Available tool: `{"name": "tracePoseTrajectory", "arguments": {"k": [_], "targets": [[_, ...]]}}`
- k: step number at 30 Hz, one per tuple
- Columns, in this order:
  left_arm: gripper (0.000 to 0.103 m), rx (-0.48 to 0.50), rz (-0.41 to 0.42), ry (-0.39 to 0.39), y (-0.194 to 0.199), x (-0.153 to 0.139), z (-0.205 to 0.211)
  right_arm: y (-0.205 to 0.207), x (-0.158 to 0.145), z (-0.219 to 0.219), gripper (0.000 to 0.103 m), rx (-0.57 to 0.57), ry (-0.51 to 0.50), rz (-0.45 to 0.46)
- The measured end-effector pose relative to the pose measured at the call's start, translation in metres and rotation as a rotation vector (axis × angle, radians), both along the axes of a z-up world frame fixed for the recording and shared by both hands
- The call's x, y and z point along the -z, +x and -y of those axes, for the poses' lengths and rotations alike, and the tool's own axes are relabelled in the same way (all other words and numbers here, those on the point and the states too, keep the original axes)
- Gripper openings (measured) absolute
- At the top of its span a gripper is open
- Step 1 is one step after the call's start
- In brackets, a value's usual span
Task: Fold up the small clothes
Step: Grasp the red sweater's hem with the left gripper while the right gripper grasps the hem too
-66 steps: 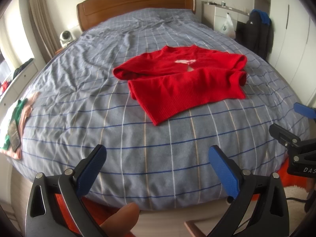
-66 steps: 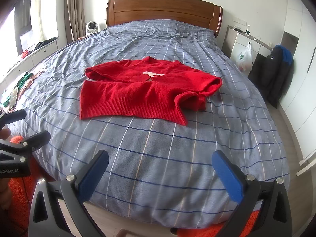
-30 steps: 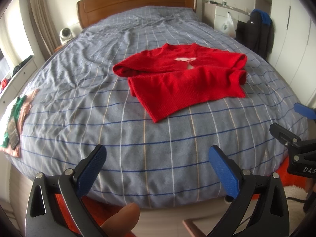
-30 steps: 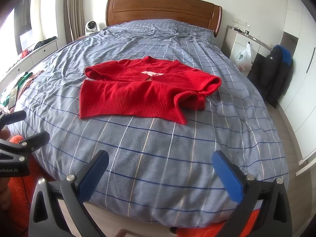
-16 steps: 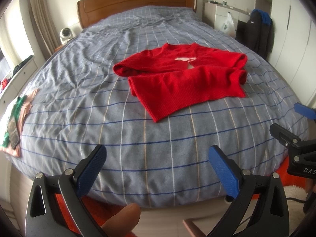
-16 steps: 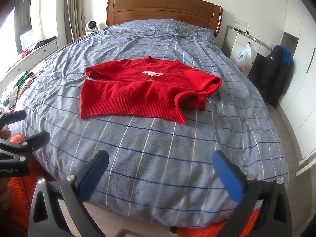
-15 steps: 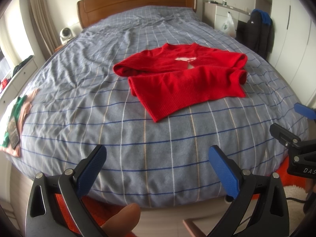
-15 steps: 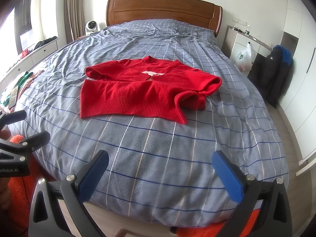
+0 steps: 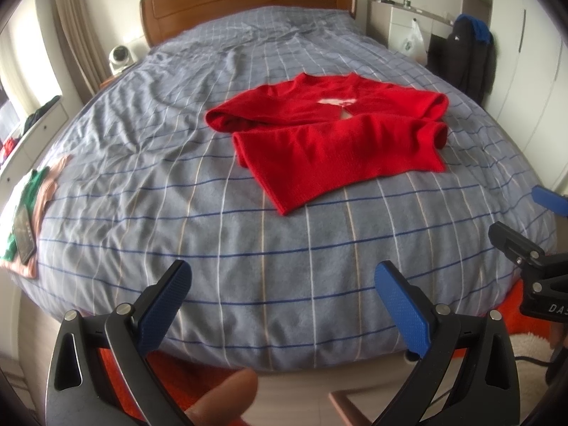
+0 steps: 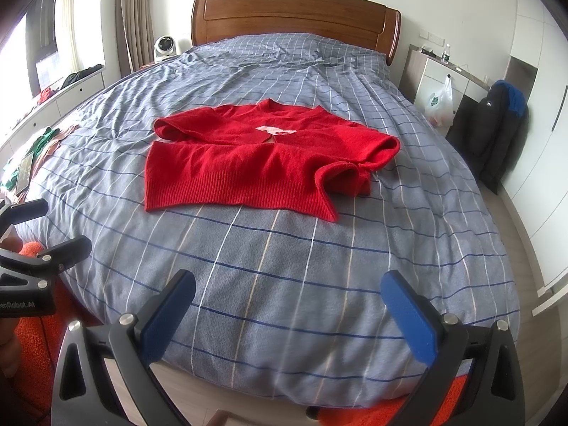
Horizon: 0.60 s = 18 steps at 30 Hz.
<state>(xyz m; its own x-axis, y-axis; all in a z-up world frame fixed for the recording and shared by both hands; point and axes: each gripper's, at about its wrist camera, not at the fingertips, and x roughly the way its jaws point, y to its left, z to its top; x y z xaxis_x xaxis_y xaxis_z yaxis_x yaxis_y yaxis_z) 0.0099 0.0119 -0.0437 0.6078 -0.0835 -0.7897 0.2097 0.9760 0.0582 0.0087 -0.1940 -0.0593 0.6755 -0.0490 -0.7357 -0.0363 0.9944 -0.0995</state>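
Two grippers, the left gripper (image 9: 280, 305) and the right gripper (image 10: 287, 309), are held wide apart and empty above the foot edge of the grey checked bed (image 10: 284, 269). A partly folded red knitted sweater (image 10: 255, 163) is laid mid-bed, well apart from both.

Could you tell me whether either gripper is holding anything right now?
Nothing: the left gripper and right gripper are open, short of the sweater.
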Motion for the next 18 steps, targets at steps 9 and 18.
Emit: {"name": "tracePoseTrajectory", "arguments": {"k": [9, 18], "targets": [[0.103, -0.063, -0.032, -0.011, 0.028, 0.016, -0.034, 0.001, 0.000, 0.016, 0.103, -0.008, 0.062, 0.050], [0.101, 0.014, -0.227, -0.262, 0.112, 0.061, -0.045, 0.068, 0.040, 0.093, 0.103, 0.001, 0.274, -0.005]]}}
